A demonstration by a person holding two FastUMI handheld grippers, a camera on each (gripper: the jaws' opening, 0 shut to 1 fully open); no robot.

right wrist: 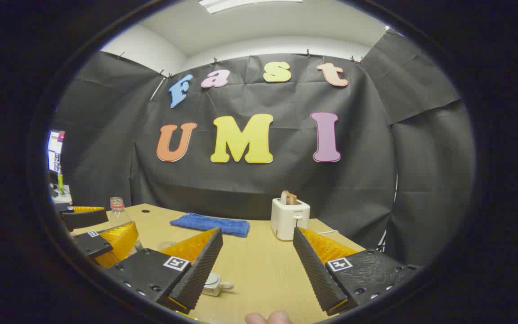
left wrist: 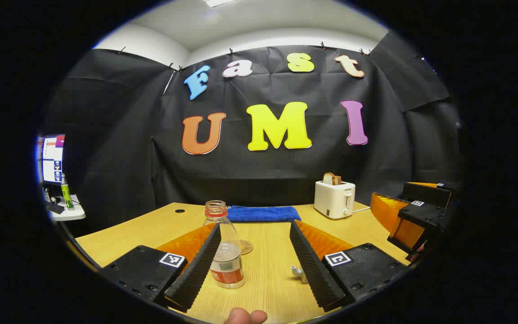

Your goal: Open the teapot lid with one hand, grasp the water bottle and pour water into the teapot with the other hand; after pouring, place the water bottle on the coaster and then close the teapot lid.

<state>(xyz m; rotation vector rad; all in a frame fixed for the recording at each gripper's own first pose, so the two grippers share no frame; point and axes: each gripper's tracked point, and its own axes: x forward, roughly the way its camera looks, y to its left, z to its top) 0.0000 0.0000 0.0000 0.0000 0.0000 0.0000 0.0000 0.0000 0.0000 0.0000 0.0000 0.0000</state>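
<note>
While I'm looking through the left gripper view, my left gripper (left wrist: 254, 263) has its fingers spread wide over the wooden table (left wrist: 268, 288), and nothing is clamped between them. The water bottle (left wrist: 224, 245) stands upright and uncapped in that gap, tight against the left finger (left wrist: 198, 265), though I can't tell if they actually touch. There's plenty of bare wood between the bottle and the other finger. A round coaster (left wrist: 246, 247) lies just behind the bottle. A small white bit of the teapot (left wrist: 298, 272) peeks out beside the right-hand finger. Further back, a blue towel (left wrist: 262, 213) lies flat near the table's far edge, with a white toaster (left wrist: 335, 198) holding bread to its right. The right gripper (left wrist: 414, 216) hangs off at the right edge. My fingertip (left wrist: 245, 316) shows at the bottom.

Over in the right gripper view, my right gripper (right wrist: 256, 265) is also wide apart and gripping nothing, with open tabletop ahead all the way to the towel (right wrist: 211, 224) and toaster (right wrist: 290, 217). The teapot (right wrist: 214, 283) sits low by the left-hand finger, mostly hidden, so I can't judge its lid. The left gripper (right wrist: 101, 234) is off to the left with the bottle (right wrist: 119, 213) by it. Black cloth walls close the booth in behind.
</note>
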